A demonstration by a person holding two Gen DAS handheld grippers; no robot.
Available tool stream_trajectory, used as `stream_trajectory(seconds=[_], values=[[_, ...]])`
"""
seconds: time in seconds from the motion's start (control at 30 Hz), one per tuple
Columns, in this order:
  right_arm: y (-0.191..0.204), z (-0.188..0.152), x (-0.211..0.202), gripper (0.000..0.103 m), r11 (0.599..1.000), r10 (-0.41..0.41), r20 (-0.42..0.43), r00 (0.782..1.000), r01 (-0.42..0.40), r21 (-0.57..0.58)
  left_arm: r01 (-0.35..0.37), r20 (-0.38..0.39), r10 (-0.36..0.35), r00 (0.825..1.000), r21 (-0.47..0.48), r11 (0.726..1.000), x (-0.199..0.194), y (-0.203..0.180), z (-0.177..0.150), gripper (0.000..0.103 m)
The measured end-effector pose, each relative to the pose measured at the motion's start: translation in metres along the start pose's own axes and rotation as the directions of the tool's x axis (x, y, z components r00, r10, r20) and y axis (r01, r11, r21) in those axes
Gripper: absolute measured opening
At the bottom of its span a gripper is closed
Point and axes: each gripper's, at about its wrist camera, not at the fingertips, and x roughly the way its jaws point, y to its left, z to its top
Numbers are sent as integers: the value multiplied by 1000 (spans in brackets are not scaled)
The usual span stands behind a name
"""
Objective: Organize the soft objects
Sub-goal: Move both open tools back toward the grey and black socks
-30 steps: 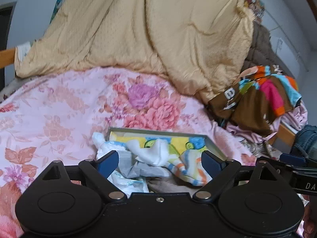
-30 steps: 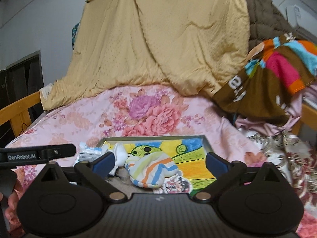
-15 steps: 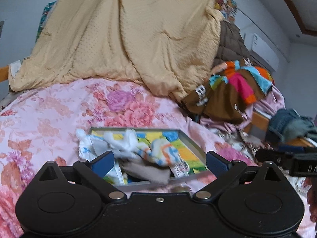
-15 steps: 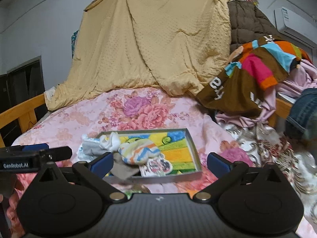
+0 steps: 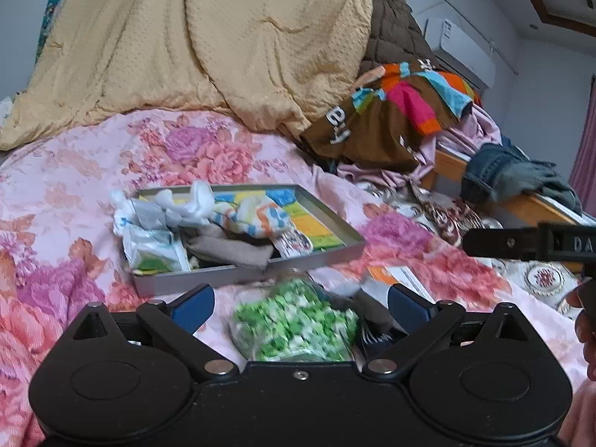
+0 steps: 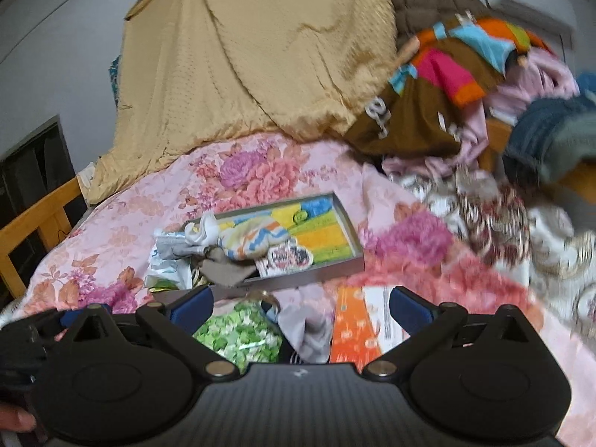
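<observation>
Socks lie heaped in the grey tray on the bed. Both grippers, left gripper and right gripper, have pulled back, jaws apart and empty, the left's having just widened, suggesting another item, perhaps the green bag, comes next.

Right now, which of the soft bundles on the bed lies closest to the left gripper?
The green-and-white bundle, lying on the bedspread between the open left gripper fingers; the striped and grey cloths sit farther off in the tray.

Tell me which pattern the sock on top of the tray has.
The sock has orange, blue and yellow stripes on white; right wrist view.
</observation>
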Motion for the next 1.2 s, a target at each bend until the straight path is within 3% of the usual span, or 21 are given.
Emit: stream_trajectory(seconds=[0.27, 0.57, 0.9, 1.2], values=[[-19, -10, 10, 103, 993, -10, -111, 994, 23, 120, 15, -43, -13, 999, 33, 999, 0, -8, -11, 102], [-20, -15, 22, 103, 992, -33, -175, 984, 54, 117, -1, -83, 5, 996, 43, 999, 7, -8, -16, 102], [-26, -20, 39, 103, 986, -67, -285, 956, 108, 130, 7, -142, 6, 990, 85, 996, 16, -16, -23, 102], [-38, -25, 57, 103, 967, 10, -365, 931, 85, 242, 35, -161, -12, 987, 144, 989, 23, -25, -28, 102]])
